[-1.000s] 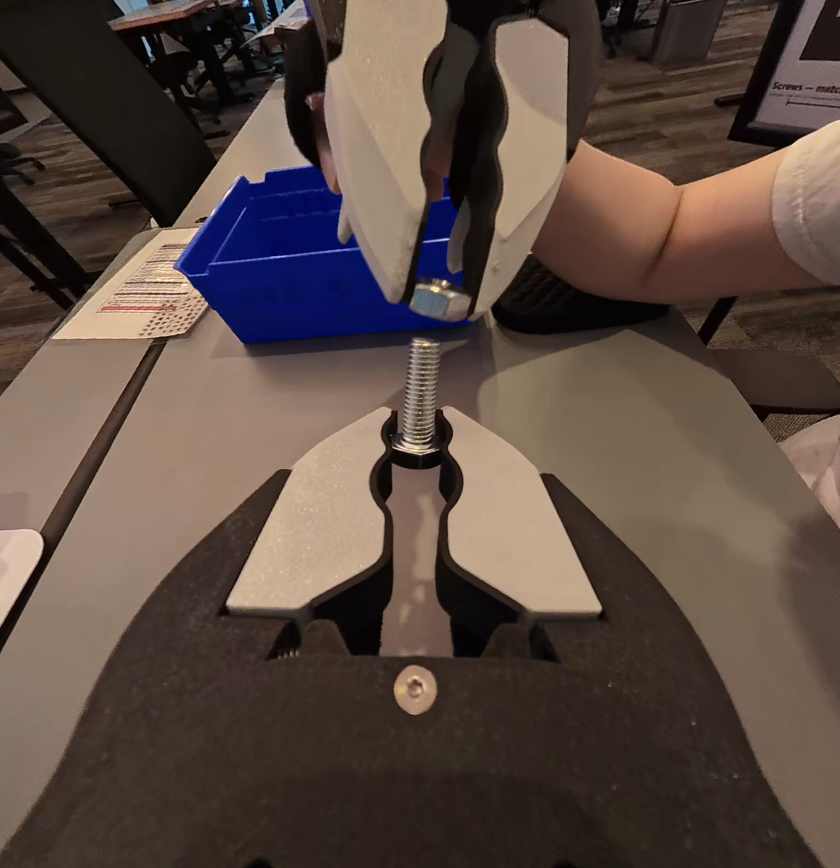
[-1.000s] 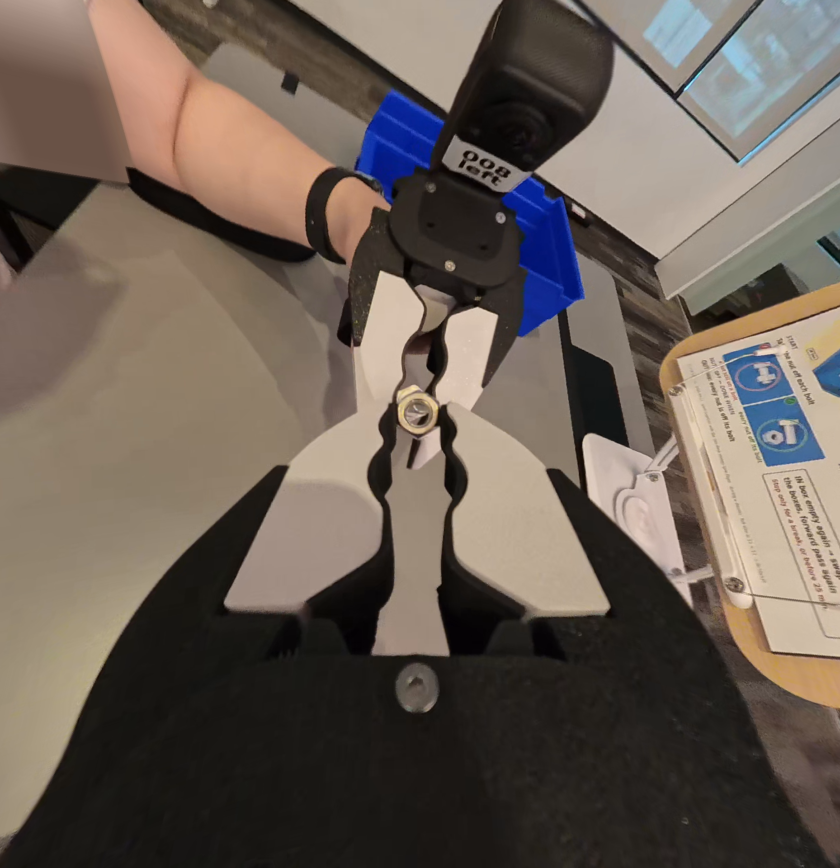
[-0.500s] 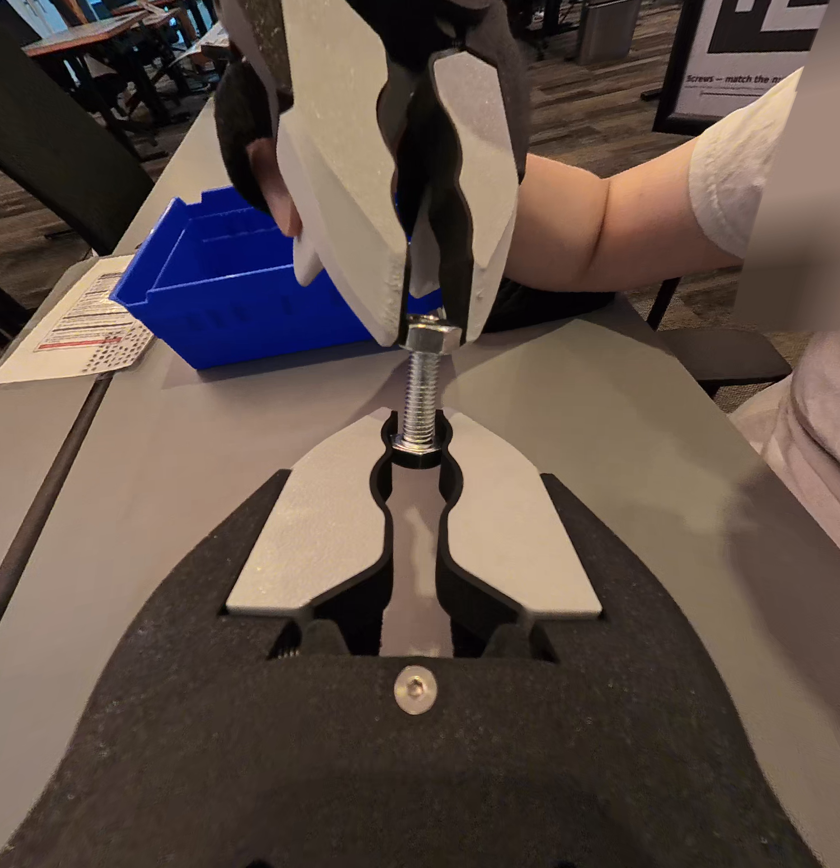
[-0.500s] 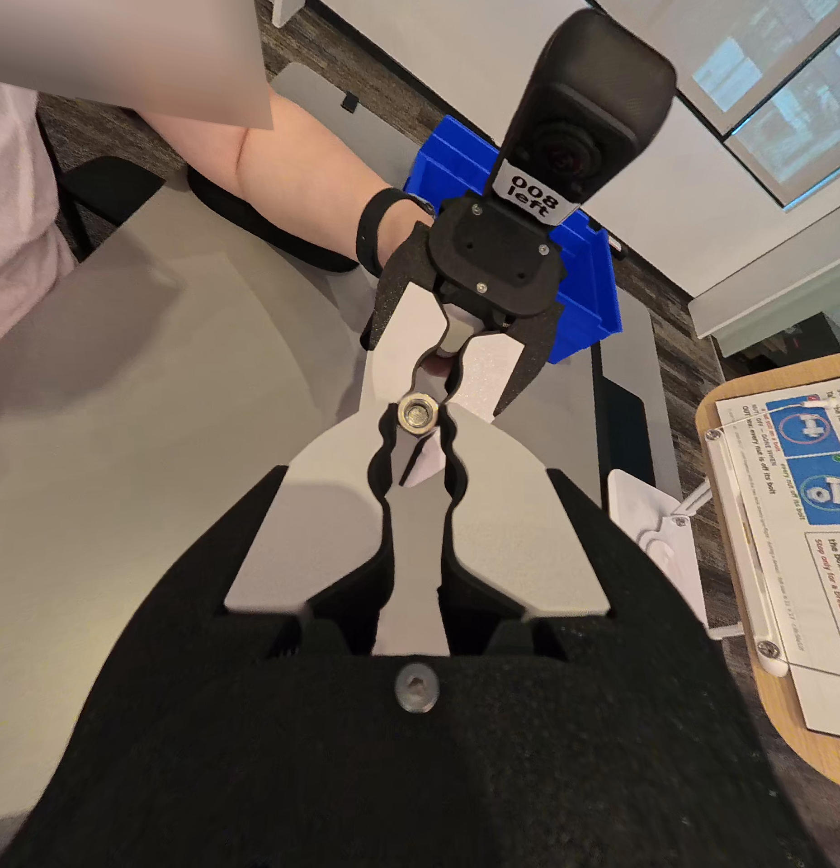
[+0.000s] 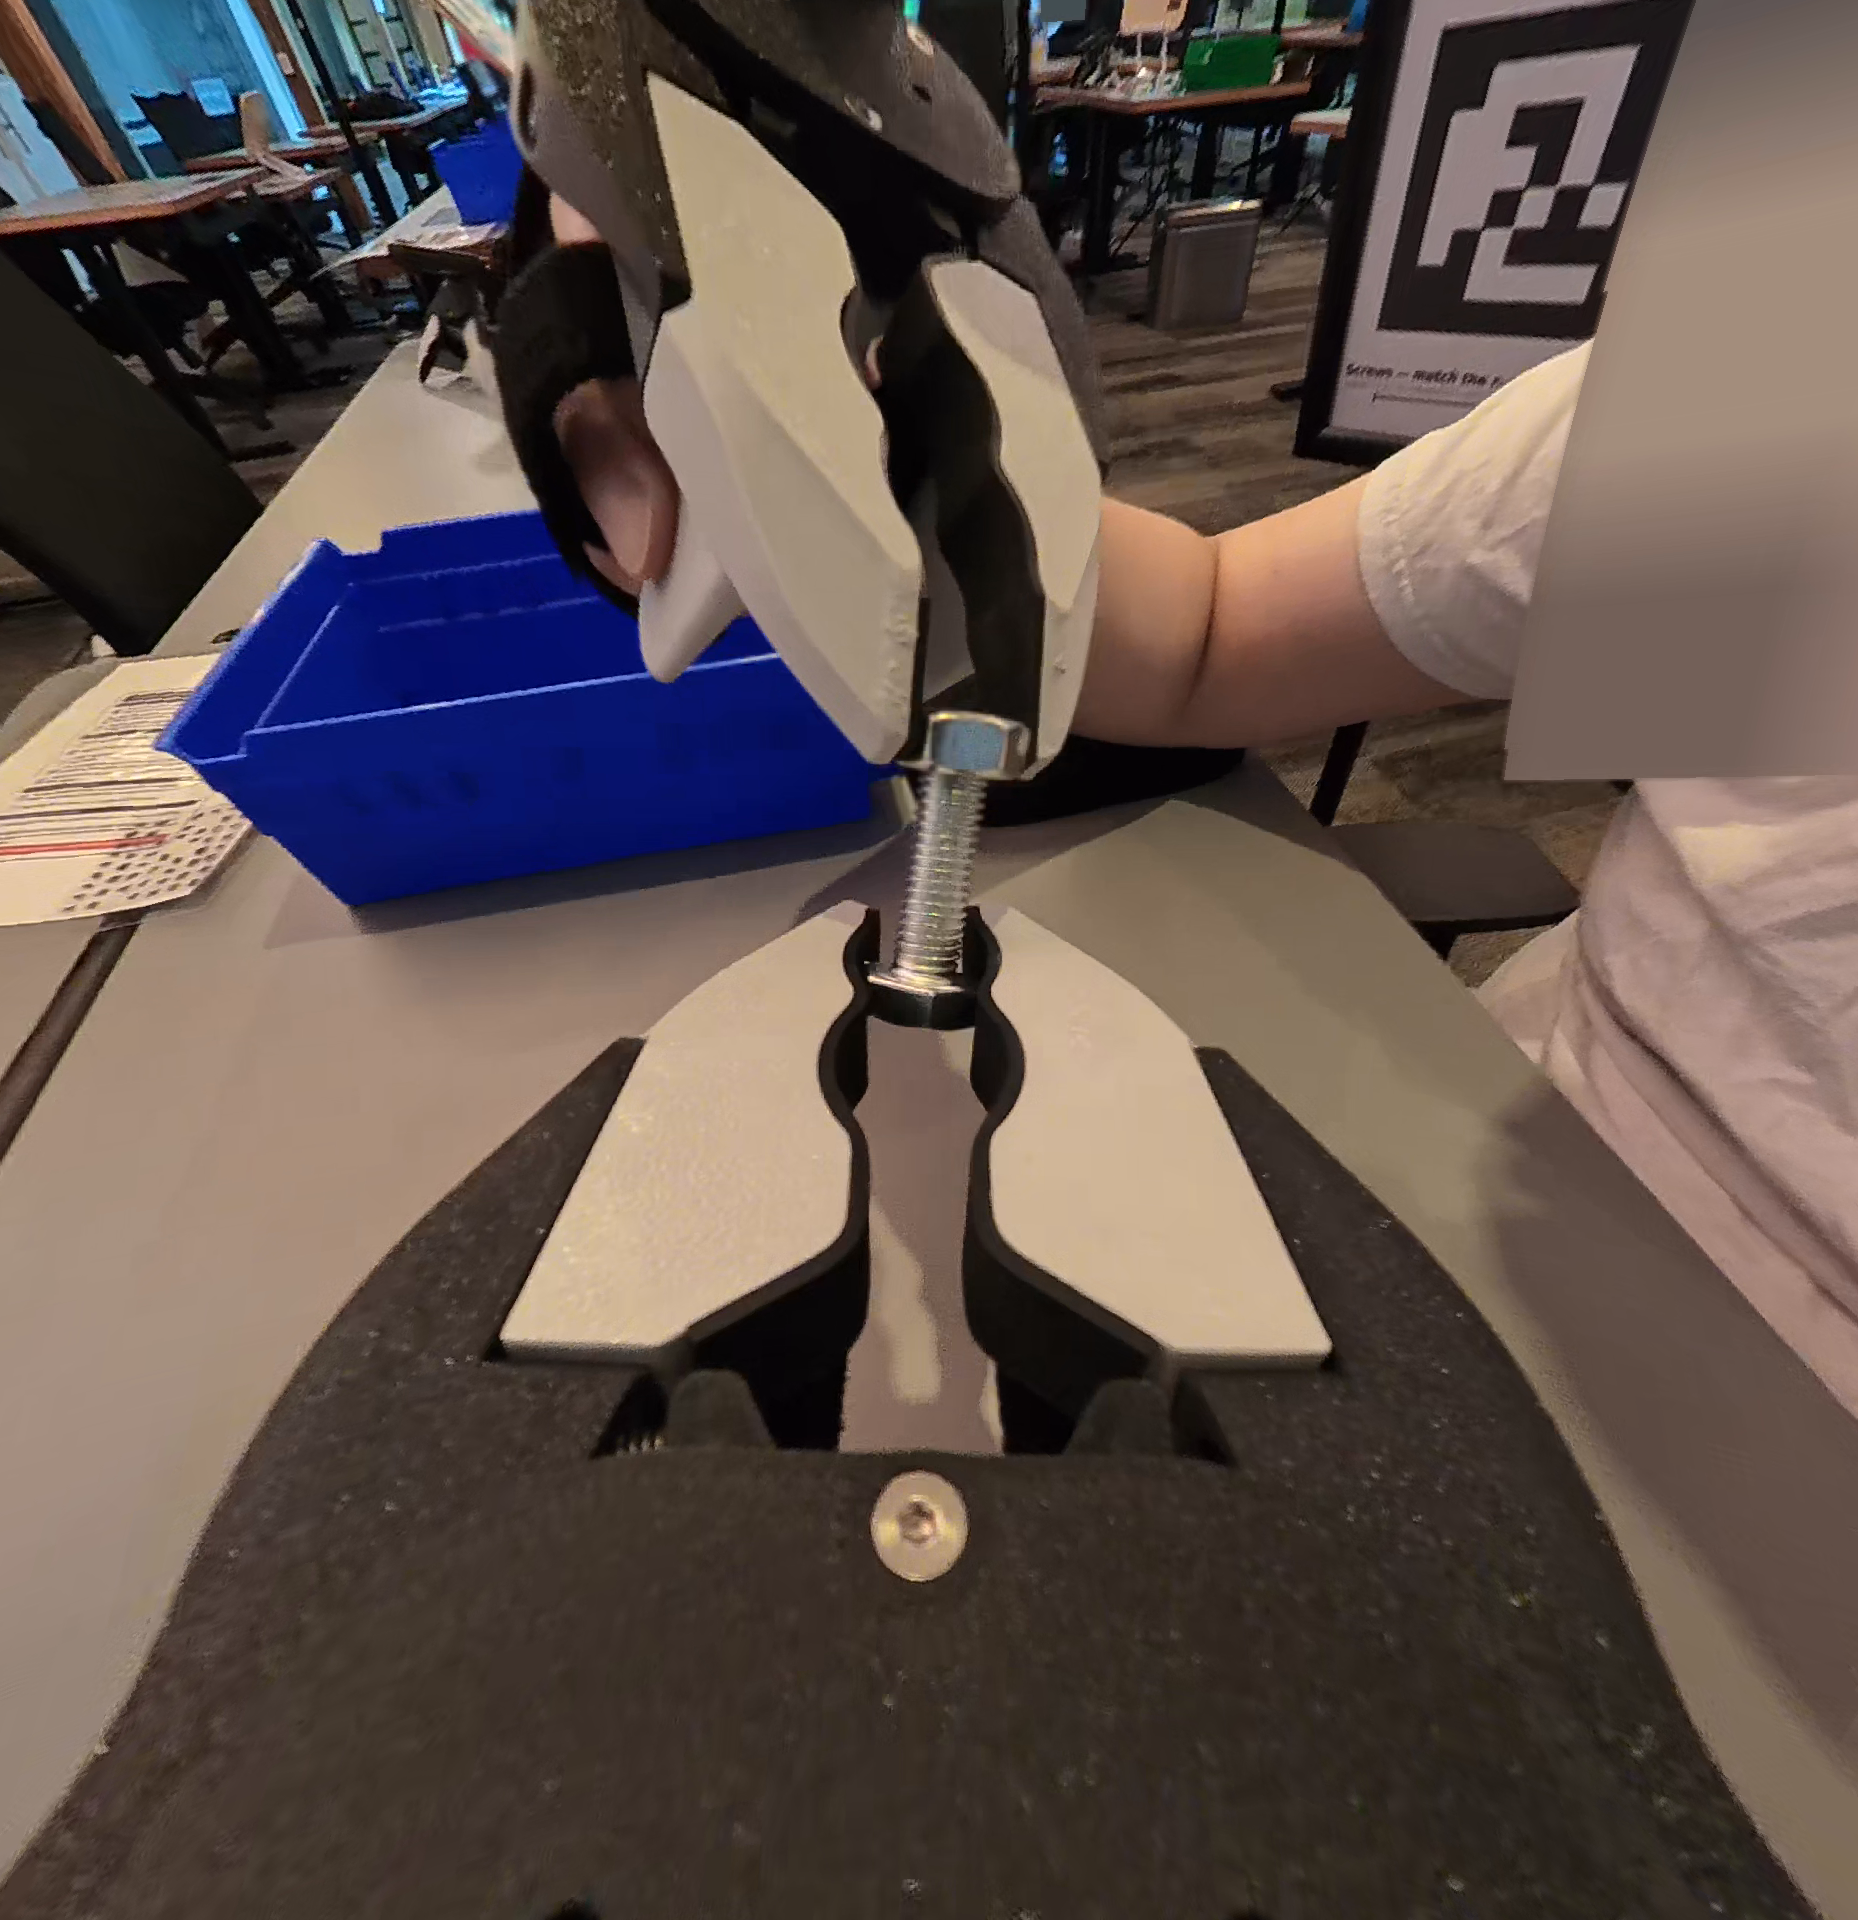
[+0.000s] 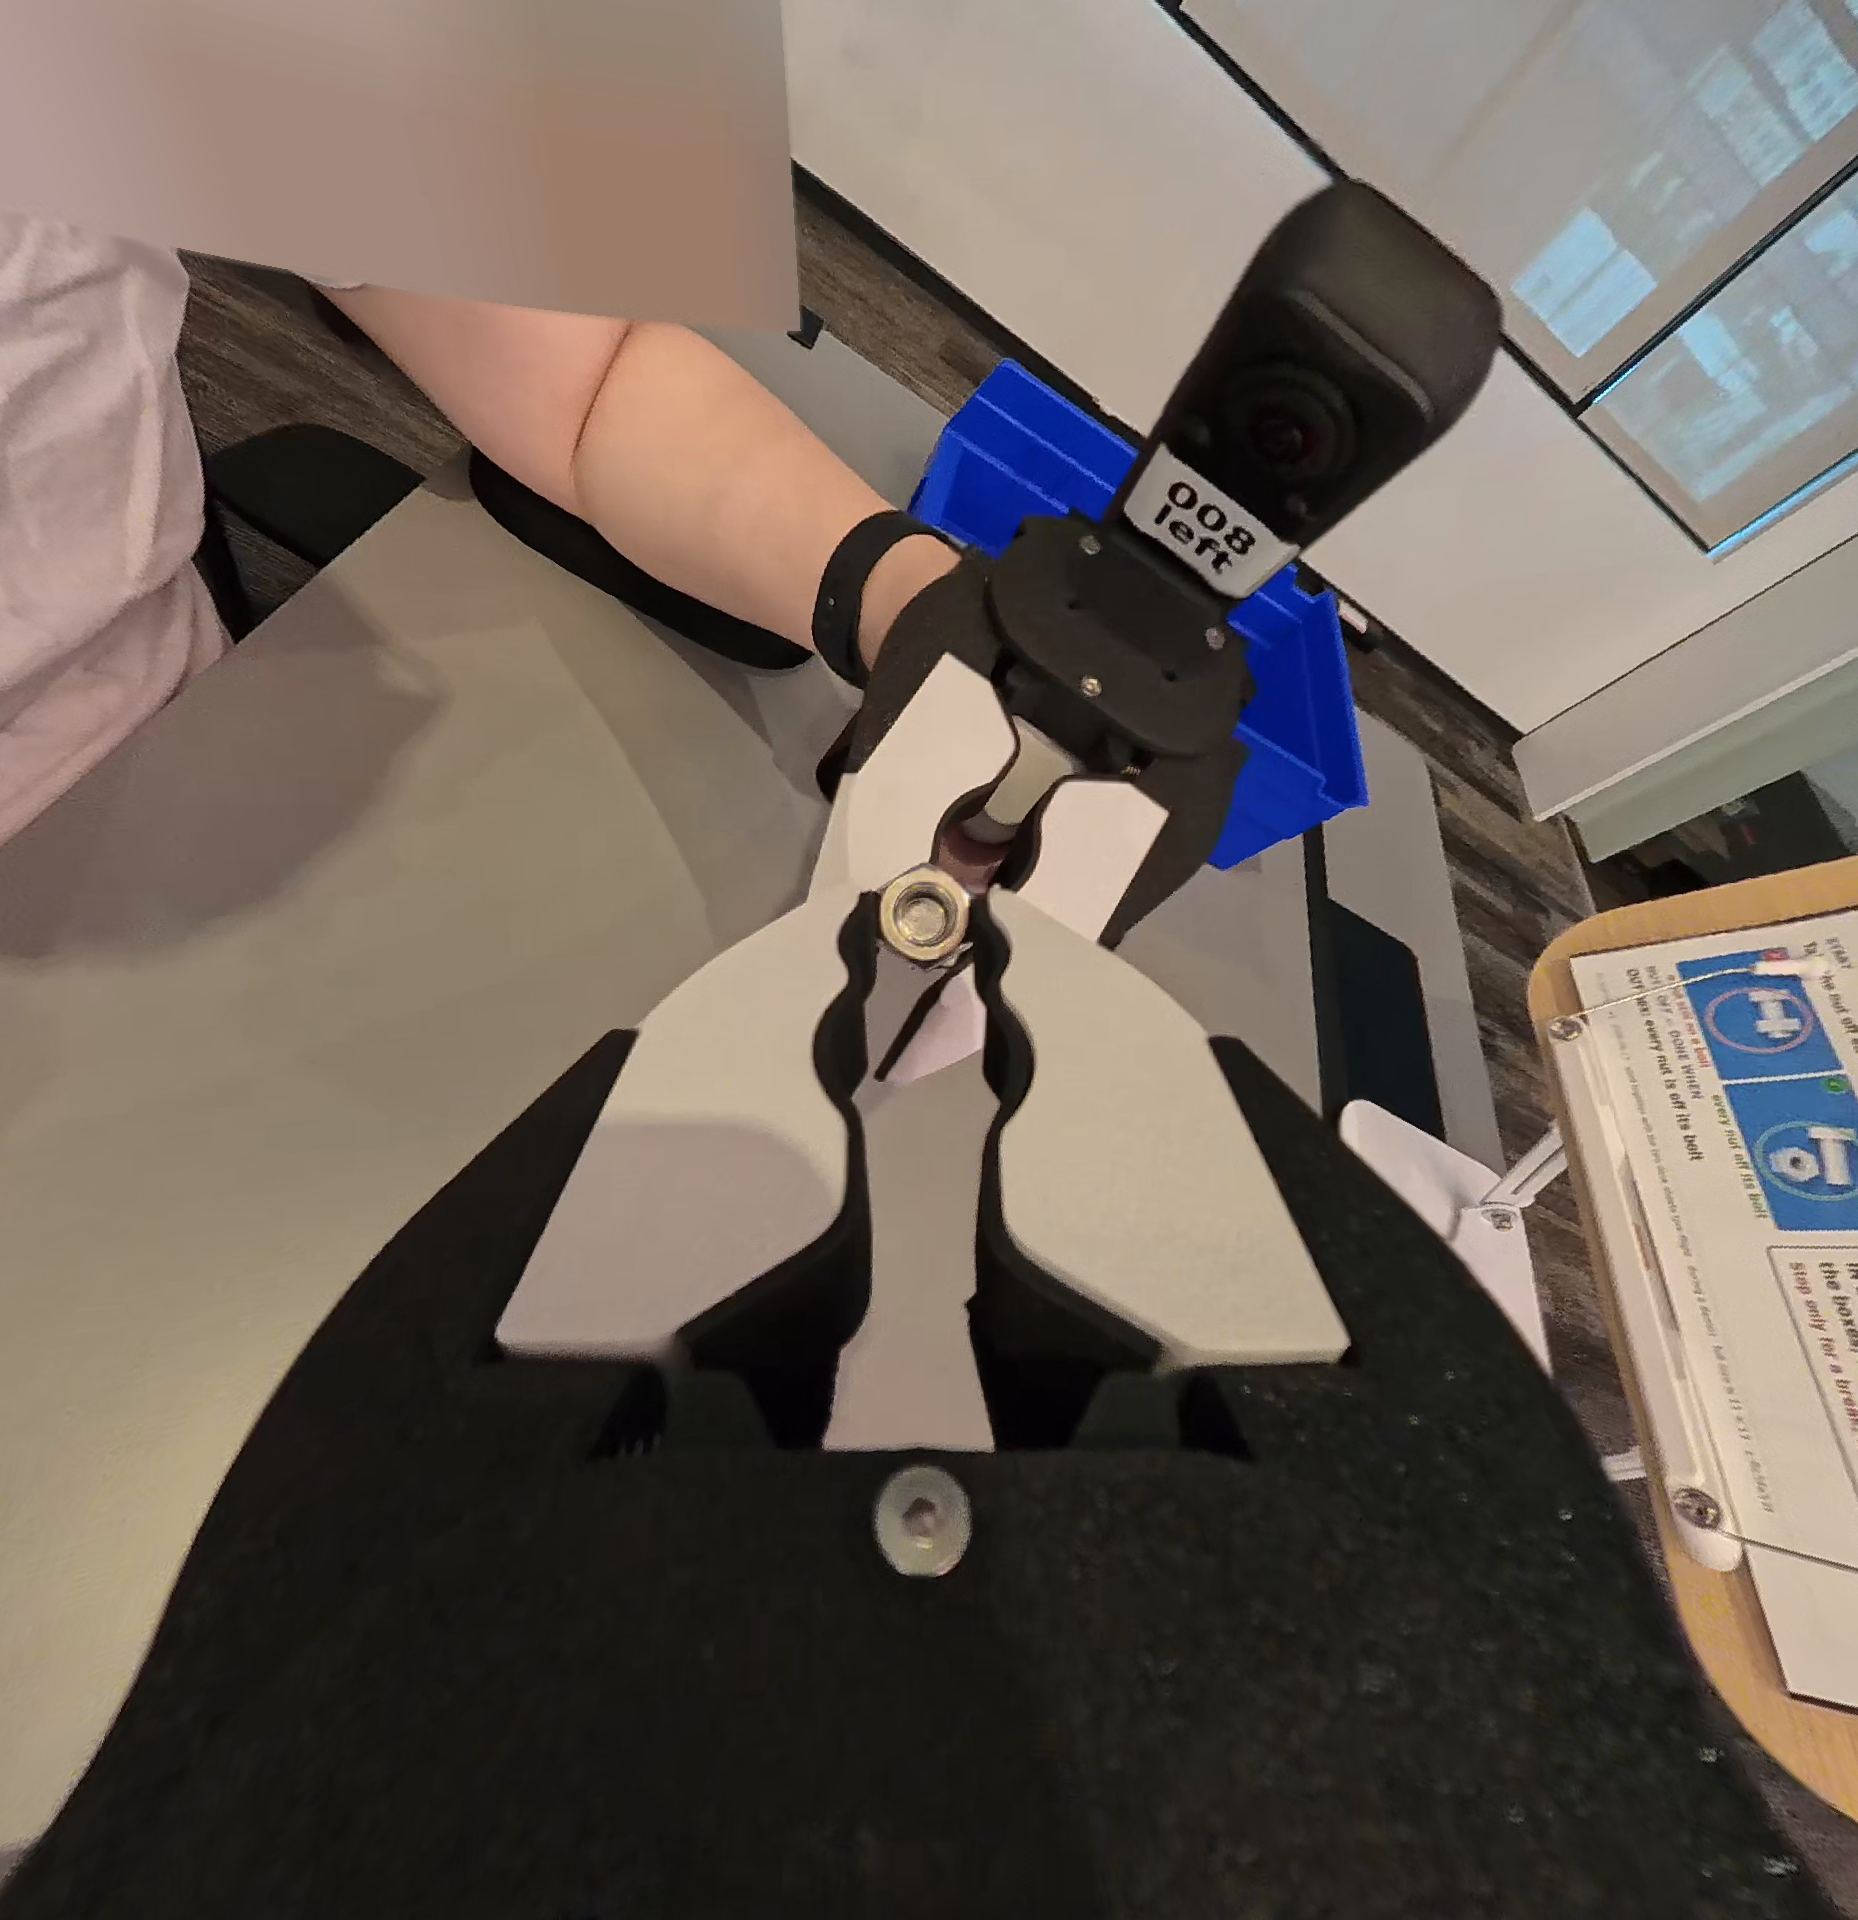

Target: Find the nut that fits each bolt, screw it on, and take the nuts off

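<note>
Two grippers meet above the grey table [image 5: 489,1091]; we note the left gripper [image 5: 920,971] pinching the bolt [image 5: 935,873] by its head, shaft upright; the right gripper [image 6: 920,920] comes from above, pinching the nut [image 5: 972,743] seated on the bolt's tip; a blue bin [image 5: 509,748] stands behind, toward the table's far left edge, beside a printed sheet [image 5: 83,800].

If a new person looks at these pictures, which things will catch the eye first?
First, the bolt, held upright by its head in the left gripper, with the nut sitting on its tip, pinched by the right gripper. Next, the blue bin behind them on the grey table.
</note>
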The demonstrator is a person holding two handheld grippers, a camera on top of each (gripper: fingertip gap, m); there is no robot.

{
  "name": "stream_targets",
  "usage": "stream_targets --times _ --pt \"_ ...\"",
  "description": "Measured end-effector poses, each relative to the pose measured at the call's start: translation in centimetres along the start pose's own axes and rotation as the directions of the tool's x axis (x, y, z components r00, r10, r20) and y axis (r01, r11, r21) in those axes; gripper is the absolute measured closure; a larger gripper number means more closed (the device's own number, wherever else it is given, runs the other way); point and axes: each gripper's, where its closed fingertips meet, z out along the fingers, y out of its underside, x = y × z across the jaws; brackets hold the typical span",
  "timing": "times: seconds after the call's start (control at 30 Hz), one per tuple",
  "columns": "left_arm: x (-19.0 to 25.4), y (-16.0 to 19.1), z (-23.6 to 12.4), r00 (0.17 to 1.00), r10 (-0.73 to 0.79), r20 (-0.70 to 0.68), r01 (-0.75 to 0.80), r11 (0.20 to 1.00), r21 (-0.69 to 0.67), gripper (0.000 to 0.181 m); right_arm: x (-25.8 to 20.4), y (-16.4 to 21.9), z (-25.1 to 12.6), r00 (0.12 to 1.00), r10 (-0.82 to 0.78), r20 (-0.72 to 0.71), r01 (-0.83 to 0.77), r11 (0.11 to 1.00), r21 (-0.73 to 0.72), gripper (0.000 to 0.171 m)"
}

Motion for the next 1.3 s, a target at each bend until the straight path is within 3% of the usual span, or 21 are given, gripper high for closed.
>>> stream_targets --times 0.43,0.67,0.9,1.17,1.3 --pt "0.2 0.2 0.3 1.0 -0.009 -0.013 0.009 1.0 -0.006 0.167 0.4 -0.2 0.2 0.999 0.044 -0.021 -0.044 0.999 -0.013 0.154" --pt "-2.4 0.4 -0.4 0.988 -0.055 0.142 0.06 0.998 -0.026 0.167 2.5 0.9 0.2 0.974 0.201 -0.102 -0.204 0.979 -0.016 0.154" --pt "-5.7 1.5 -1.8 0.929 -0.081 0.361 0.119 0.989 -0.084 0.167 5.2 2.7 0.8 0.87 0.445 -0.212 -0.451 0.892 0.019 0.154" --pt "-7.5 3.0 -2.6 0.867 -0.029 0.498 0.138 0.973 -0.183 0.167 6.1 4.3 1.4 0.735 0.618 -0.279 -0.633 0.773 0.045 0.154" --pt "-7.6 3.3 -2.5 0.865 -0.053 0.499 0.162 0.971 -0.177 0.167 6.2 4.6 1.6 0.666 0.688 -0.288 -0.702 0.709 0.07 0.154"
